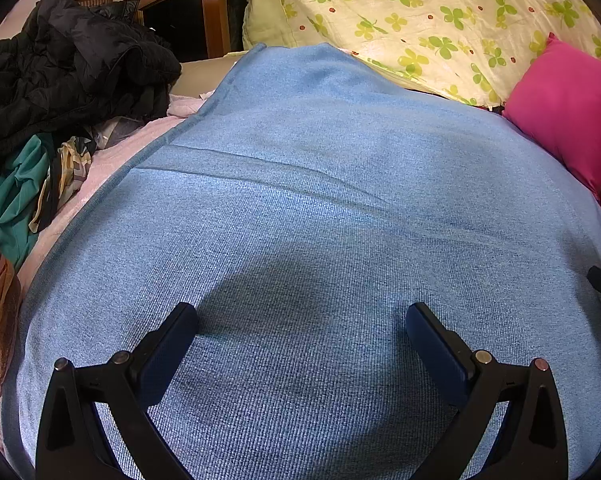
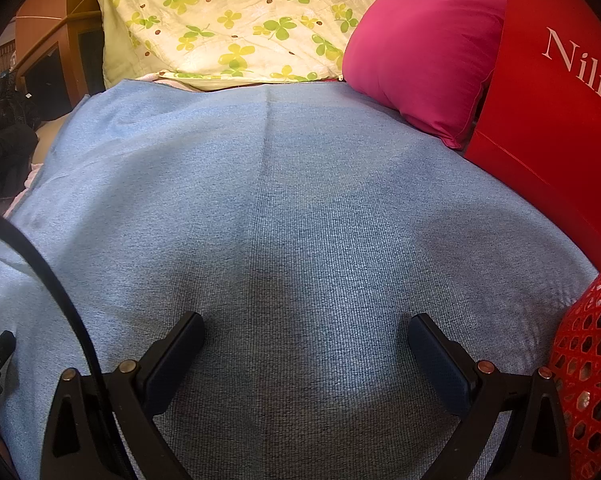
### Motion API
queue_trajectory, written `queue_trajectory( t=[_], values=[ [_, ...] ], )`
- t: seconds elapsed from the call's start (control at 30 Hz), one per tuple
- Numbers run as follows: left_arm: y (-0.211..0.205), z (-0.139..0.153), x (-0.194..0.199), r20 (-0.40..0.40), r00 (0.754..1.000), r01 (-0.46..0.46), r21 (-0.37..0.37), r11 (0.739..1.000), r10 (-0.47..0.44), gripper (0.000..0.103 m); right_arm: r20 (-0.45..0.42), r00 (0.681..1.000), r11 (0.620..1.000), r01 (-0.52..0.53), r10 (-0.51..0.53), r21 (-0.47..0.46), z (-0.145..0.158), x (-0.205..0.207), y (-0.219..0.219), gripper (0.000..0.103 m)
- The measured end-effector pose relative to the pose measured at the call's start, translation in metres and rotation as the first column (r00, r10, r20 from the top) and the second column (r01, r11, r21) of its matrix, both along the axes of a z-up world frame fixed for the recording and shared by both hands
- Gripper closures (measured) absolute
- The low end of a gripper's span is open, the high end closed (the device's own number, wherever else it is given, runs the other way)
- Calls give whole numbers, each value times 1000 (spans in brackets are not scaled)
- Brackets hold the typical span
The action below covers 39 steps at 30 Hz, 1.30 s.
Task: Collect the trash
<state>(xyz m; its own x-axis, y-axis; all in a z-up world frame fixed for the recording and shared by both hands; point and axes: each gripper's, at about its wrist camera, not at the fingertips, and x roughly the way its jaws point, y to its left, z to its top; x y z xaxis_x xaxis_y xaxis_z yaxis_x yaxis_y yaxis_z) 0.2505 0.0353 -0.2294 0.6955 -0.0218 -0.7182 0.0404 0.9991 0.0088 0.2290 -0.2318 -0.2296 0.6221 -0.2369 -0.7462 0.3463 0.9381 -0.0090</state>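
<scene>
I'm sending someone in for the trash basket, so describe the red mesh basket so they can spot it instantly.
Start at the blue blanket spread over the bed and follow its right edge, past the pink pillow and the tall red bag with white lettering. The red basket sits just nearer than that bag. Unlike the smooth bag, its wall is an open plastic lattice.

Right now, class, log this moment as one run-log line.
left hand-held gripper: open, empty | right hand-held gripper: open, empty | both over blue blanket | trash: none visible | red mesh basket: right edge
</scene>
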Motion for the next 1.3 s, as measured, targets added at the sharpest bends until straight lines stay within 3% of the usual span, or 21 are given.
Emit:
queue_trajectory(
  t=[0.27,0.4,0.5,0.6,0.63,0.73,0.93,1.1,1.3],
  values=[
    [1,-1,0,-5,1000,-2,-11,1000,2,0,1,1000,1000,0,0,-1,0,0,0,0],
    [2,2,3,-43,999,-7,-15,1000,6,0,-10,1000,1000,19,-19,3,0,1,1,0],
    [2,13,-4,-84,996,11,-20,1000,-13,0,-77,995,997,71,-69,24,5,5,5,0],
    [1,42,-30,12,1000,12,33,999,-12,0,-105,994,993,14,-1,117,17,1,16,0],
    [1,60,-44,65,998,22,62,998,-26,0,-79,996,988,-38,50,149,28,-6,23,0],
    [-1,98,-73,155,987,39,91,995,-53,0,-9,995,990,-99,100,100,65,-31,40,0],
    [-19,172,-134,293,950,100,54,994,-111,0,168,970,984,-180,178,-4,160,-119,61,0],
    [-50,205,-168,321,923,207,48,977,-212,0,248,958,982,-104,141,-159,222,-192,55,0],
    [-97,237,-218,360,871,331,75,941,-335,0,300,954,979,42,20,-198,259,-265,19,0]
  ],
)
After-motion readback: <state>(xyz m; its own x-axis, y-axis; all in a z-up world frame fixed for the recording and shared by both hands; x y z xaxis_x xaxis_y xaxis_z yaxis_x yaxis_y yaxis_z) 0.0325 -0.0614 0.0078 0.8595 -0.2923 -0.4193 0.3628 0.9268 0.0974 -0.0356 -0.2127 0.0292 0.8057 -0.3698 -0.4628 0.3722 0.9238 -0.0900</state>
